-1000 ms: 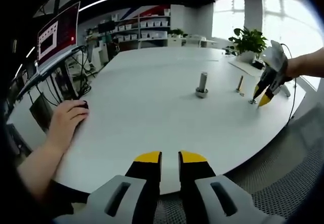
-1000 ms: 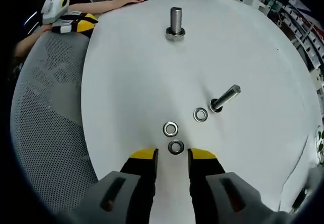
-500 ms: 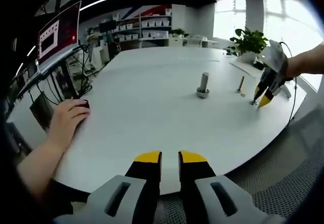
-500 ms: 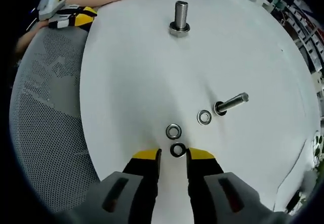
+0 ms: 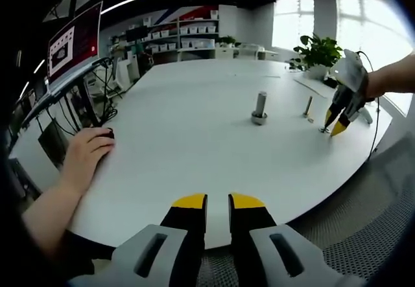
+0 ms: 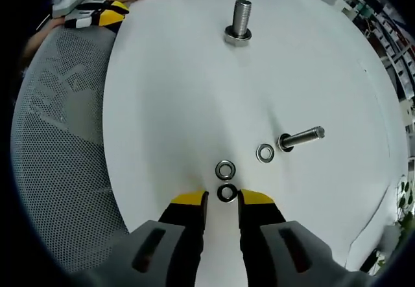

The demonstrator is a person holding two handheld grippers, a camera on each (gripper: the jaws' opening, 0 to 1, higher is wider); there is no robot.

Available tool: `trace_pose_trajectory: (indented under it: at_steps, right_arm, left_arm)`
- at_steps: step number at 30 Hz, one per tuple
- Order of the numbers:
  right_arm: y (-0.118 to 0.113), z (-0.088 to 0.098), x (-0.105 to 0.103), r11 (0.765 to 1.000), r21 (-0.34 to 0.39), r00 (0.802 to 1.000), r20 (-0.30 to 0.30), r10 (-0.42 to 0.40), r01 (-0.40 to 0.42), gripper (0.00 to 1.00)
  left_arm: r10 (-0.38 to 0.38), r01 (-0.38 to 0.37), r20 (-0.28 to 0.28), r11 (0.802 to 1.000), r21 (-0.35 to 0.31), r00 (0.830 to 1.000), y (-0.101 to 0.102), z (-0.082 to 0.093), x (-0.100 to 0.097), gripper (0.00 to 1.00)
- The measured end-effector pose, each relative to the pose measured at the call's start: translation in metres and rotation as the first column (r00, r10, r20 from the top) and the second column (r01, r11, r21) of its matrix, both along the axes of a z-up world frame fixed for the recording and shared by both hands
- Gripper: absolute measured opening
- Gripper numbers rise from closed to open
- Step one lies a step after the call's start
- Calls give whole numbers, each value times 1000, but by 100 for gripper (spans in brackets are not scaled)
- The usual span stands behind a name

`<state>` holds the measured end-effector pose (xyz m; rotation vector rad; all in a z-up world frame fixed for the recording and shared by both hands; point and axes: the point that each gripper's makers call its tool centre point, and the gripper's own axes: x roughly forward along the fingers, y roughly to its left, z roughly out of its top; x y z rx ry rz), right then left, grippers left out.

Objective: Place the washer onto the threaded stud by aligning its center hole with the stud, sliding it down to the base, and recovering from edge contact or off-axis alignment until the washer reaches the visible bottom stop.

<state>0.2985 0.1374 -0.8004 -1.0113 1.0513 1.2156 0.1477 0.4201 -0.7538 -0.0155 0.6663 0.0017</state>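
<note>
We work on a broad white table (image 6: 162,92), whose near edge curves beside a grey mesh chair (image 6: 58,138). Toward the middle stands the large threaded stud (image 6: 240,20), upright on its hex base, with bare table all around it. A slimmer bolt (image 6: 299,137) stands nearer the right-hand edge, one washer (image 6: 264,152) just beside its foot. Our right gripper (image 6: 220,199) hangs over the closest washer (image 6: 226,192); its fingers are parted, the ring lying flat just ahead of their tips, ungripped. A second washer (image 6: 225,169) lies just beyond. The stud is well beyond, straight ahead. Our left gripper (image 5: 218,201), fingers slightly apart and empty, waits over the opposite edge.
</note>
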Motion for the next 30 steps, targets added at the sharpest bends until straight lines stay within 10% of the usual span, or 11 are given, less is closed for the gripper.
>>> trace_pose_trajectory:
  at_steps: [30]
  right_arm:
    - [2, 2, 2, 996, 92, 1000, -11, 20, -19, 14]
  left_arm:
    - [3, -3, 16, 1000, -9, 1000, 1, 2, 2, 11]
